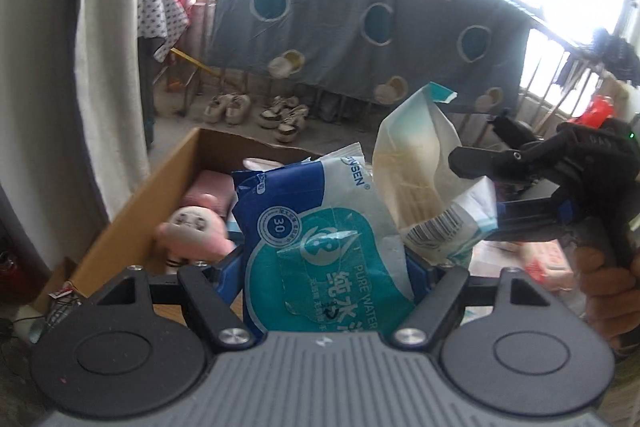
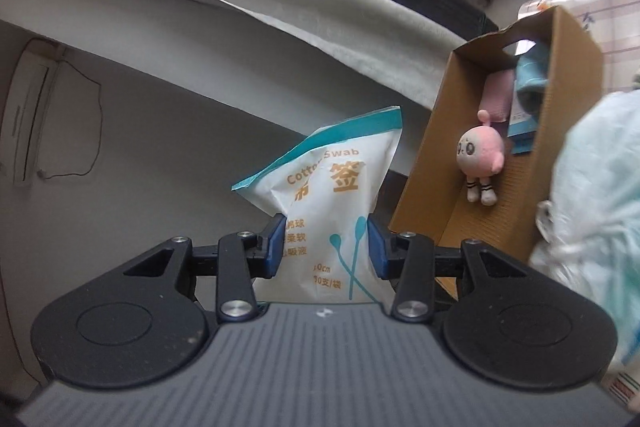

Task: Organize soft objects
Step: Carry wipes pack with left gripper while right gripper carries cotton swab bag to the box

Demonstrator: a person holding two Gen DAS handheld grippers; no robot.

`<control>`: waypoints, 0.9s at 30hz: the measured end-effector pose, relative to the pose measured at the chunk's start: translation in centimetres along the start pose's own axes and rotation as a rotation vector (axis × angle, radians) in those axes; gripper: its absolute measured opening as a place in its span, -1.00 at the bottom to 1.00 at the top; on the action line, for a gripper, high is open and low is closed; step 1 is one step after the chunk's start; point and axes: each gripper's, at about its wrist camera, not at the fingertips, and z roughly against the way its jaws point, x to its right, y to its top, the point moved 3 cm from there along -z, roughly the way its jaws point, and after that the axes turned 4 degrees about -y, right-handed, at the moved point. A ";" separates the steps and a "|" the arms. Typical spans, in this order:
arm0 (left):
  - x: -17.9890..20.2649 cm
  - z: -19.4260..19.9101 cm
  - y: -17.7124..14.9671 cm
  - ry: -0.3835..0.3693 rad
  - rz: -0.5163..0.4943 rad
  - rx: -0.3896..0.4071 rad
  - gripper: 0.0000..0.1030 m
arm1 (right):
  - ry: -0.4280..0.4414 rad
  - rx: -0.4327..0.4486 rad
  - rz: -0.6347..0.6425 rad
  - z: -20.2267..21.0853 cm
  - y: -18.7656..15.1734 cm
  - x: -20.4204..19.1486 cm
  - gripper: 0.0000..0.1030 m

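Observation:
My left gripper [image 1: 326,267] is shut on a blue and white pack of wet wipes [image 1: 320,227], held above the open cardboard box [image 1: 132,211]. My right gripper [image 2: 326,247] is shut on a white cotton swab bag [image 2: 336,195] with a teal top; the bag [image 1: 424,167] and the right gripper [image 1: 488,167] show at the right of the left wrist view. In the box lie a pink plush doll [image 2: 480,155], a pink soft item [image 2: 496,95] and a blue cloth [image 2: 530,79]. The doll also shows in the left wrist view [image 1: 196,231].
A grey blanket with blue circles [image 1: 360,19] hangs on a railing behind. Several shoes [image 1: 256,111] stand on the floor beyond the box. A white curtain [image 1: 104,67] hangs at the left. A pale plastic-wrapped bundle [image 2: 592,211] fills the right wrist view's right edge.

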 end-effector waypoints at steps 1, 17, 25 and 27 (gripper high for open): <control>-1.0 -1.0 0.5 -0.001 0.006 -0.011 0.51 | -0.016 -0.008 -0.006 -1.1 0.7 0.1 -0.21; -9.4 -21.0 0.9 -0.019 -0.023 -0.249 0.51 | -0.277 -0.031 -0.113 -8.9 8.8 10.5 -0.21; -9.9 -26.6 -0.1 0.011 -0.085 -0.348 0.49 | -0.256 -0.024 -0.133 -9.4 10.0 13.1 -0.21; -10.3 -27.2 0.0 -0.001 -0.062 -0.360 0.50 | -0.249 -0.028 -0.133 -9.4 10.0 13.3 -0.21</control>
